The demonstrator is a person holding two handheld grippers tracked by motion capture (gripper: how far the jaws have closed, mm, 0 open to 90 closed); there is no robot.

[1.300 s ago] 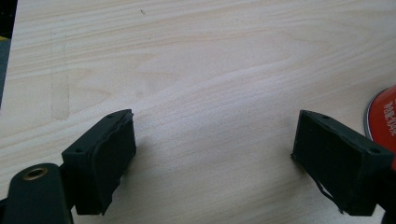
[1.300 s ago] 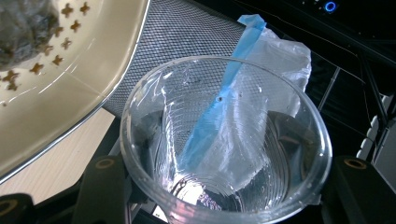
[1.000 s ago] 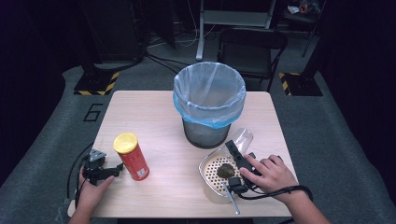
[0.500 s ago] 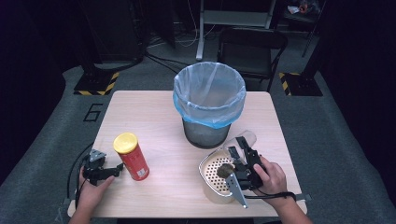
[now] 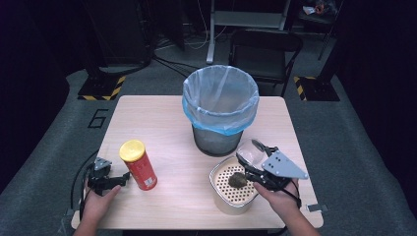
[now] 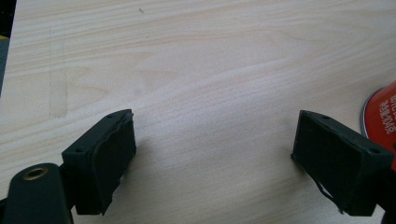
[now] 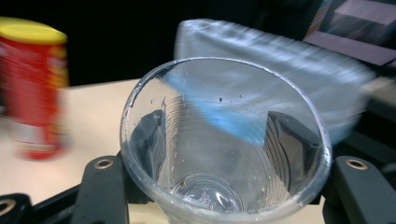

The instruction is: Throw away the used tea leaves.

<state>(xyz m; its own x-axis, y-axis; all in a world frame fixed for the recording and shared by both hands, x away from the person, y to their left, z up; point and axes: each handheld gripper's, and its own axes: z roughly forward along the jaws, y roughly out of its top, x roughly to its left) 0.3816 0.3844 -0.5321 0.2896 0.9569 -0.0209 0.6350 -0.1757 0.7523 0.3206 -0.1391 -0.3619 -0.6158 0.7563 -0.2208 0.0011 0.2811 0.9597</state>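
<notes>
1. The right tool (image 5: 252, 156) sits at the lower right of the high view, its jaws pinching a clear plastic cup (image 7: 224, 140) from either side. In the right gripper view the cup's open mouth faces the camera, and both black jaws show through its ribbed wall.
2. The cup is held above the counter (image 5: 162, 123), just in front of the bin (image 5: 220, 110) with its blue liner and beside a perforated cream container (image 5: 235, 194) that holds a dark lump (image 5: 237, 180).
3. The left tool (image 6: 215, 154) rests at the lower left of the high view, jaws spread wide over bare wood, with the red can (image 5: 138, 165) and its yellow lid just beside it.
4. The cup is probably very light and thin-walled, so it would buckle under a hard squeeze and slip under a weak one. The ribbed middle of the wall looks like the best hold; the rim is stiffer but narrow.
5. The can looks rigid and smooth; its mid-body would suit a grip.
</notes>
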